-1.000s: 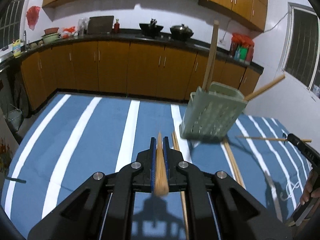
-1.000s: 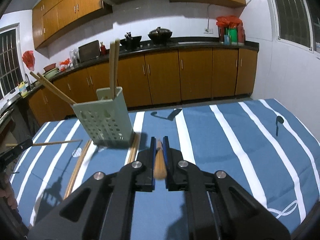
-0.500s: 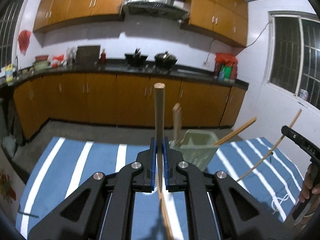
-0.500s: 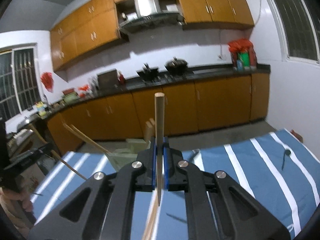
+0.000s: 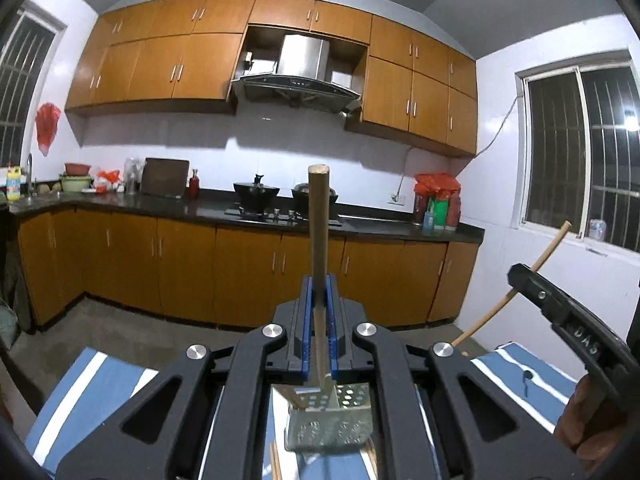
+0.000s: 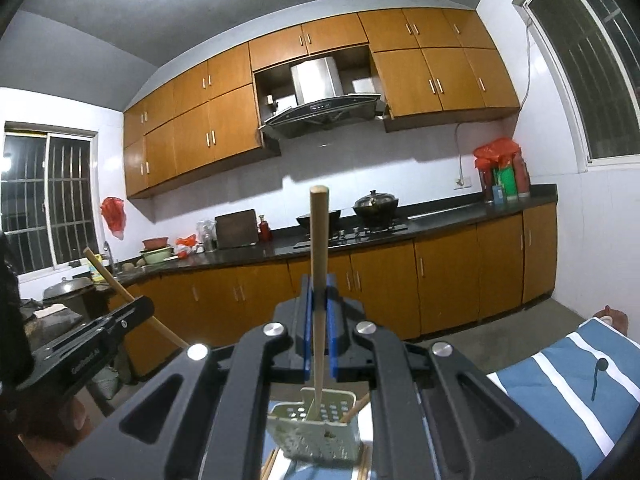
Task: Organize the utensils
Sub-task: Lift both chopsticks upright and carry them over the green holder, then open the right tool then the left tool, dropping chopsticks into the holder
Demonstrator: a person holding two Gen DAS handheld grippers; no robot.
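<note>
- The left gripper [image 5: 319,300] is clamped on a wooden chopstick [image 5: 319,248] that stands upright at the centre of its frame, with its lower end reaching down toward the green perforated utensil holder [image 5: 330,420] at the bottom centre.
- The right gripper [image 6: 318,300] is likewise closed on its own chopstick [image 6: 319,264], upright at frame centre, whose tip seems to sit at or just inside the rim of the utensil holder [image 6: 316,428] at the bottom centre.
- The step in hand appears to be dropping both sticks into the holder. Doing it well likely means keeping each stick vertical, lowering until the tip is clearly past the rim and inside one compartment, and only then parting the jaws, so the stick slides down rather than tipping out.
- Since both tools work over the same small holder, staggering the two releases would lessen the risk of the sticks knocking together.
- The left view alone shows the right tool at its right edge, carrying a slanted stick, and the holder's inner divider.
- The right view alone shows a further chopstick [image 6: 358,403] already leaning inside the holder, and loose ones on the striped cloth [image 6: 576,364] beside its base.
</note>
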